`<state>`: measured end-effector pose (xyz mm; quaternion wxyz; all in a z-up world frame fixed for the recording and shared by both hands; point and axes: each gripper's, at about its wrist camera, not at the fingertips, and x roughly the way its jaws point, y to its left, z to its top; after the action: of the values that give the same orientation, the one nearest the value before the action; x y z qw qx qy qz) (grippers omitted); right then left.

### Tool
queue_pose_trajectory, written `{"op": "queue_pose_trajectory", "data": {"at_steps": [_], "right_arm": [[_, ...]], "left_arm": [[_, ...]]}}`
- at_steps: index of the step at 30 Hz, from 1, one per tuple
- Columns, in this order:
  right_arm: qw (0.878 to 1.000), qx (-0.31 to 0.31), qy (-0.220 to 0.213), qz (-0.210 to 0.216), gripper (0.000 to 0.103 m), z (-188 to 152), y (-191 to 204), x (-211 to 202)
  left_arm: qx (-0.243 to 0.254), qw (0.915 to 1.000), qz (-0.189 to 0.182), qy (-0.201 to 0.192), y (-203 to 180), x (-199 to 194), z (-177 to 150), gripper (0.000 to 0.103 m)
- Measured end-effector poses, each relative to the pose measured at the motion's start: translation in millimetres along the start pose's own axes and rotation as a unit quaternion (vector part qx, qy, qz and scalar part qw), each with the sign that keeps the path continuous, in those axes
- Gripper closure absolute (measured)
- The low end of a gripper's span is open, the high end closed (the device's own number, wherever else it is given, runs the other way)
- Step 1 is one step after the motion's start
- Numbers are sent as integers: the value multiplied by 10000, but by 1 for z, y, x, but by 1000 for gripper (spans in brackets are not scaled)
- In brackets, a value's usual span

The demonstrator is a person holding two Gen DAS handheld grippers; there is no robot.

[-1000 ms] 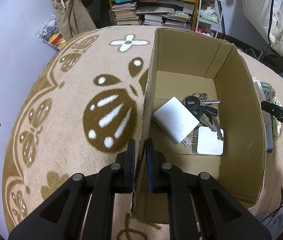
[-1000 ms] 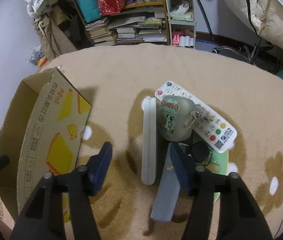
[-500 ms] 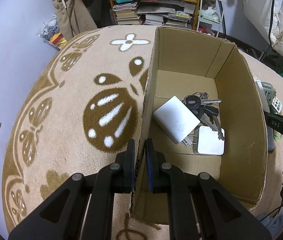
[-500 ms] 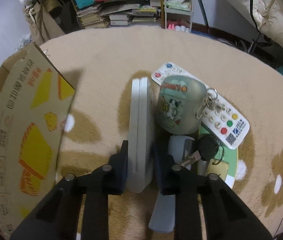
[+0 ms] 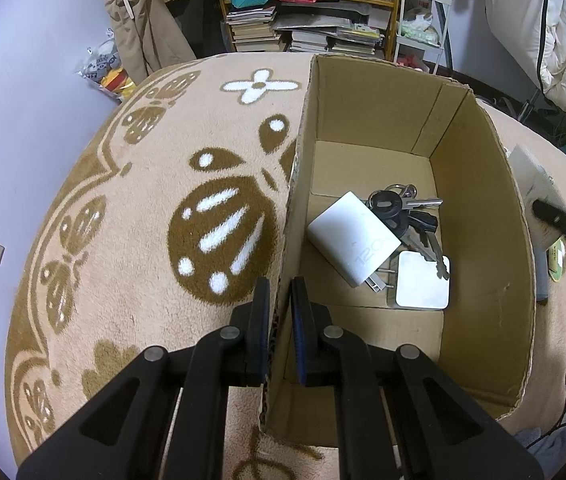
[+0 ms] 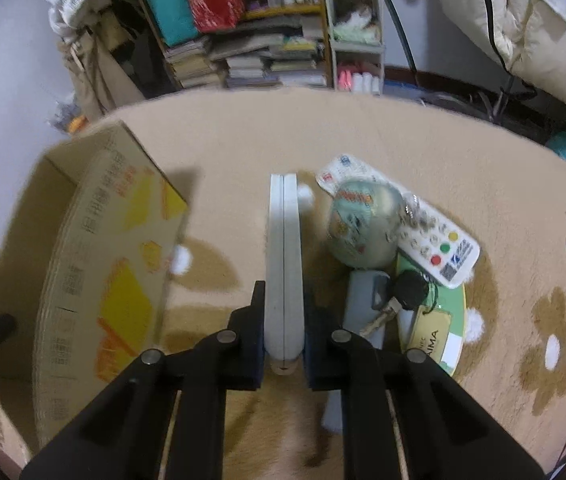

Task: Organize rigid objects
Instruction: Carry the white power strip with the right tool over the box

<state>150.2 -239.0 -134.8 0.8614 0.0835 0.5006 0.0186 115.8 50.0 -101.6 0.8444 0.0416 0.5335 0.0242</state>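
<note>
Cardboard box (image 5: 483,216) wall is pinched betw. the left tongs (image 5: 281,312), fingers on either side of the wall's rim. Ahead-right of them, inside the box: white charger (image 5: 353,238), keys (image 5: 407,216), white square block (image 5: 423,280).

Right view: right tongs (image 6: 283,320) clamped on a grey slab (image 6: 283,256), held on edge above the rug (image 6: 243,152). Just right of the tongs lie a round case (image 6: 363,228), remote (image 6: 435,236), key fob (image 6: 409,286). Box (image 6: 95,264) to the left.
</note>
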Motion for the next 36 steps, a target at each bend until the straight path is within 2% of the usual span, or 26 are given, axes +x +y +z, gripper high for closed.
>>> {"op": "queue_pose_trajectory", "data": {"at_steps": [4,10,15,23,30,36], "right_arm": [[9992,-206,-337,87,87,5,19,-26],[9943,-557,-779,473,87,11,55,-60],[9880,-779,-962,924,87,7,86,-78],[9798,-1249,-796,1341,87,-10,123,-67],[9794,-1476,-504,1283,87,-26,134,-47],[9800,-1499,-472,1223,87,-27,135,-43]], "left_arm": [[41,10000,52,7,-7,-1,1,93],[-21,10000,3,33,-8,-2,1,93],[12,10000,43,34,-9,-2,2,92],[37,10000,73,34,-10,-1,3,92],[34,10000,75,39,-10,-1,2,92],[26,10000,65,36,-10,0,3,91]]}}
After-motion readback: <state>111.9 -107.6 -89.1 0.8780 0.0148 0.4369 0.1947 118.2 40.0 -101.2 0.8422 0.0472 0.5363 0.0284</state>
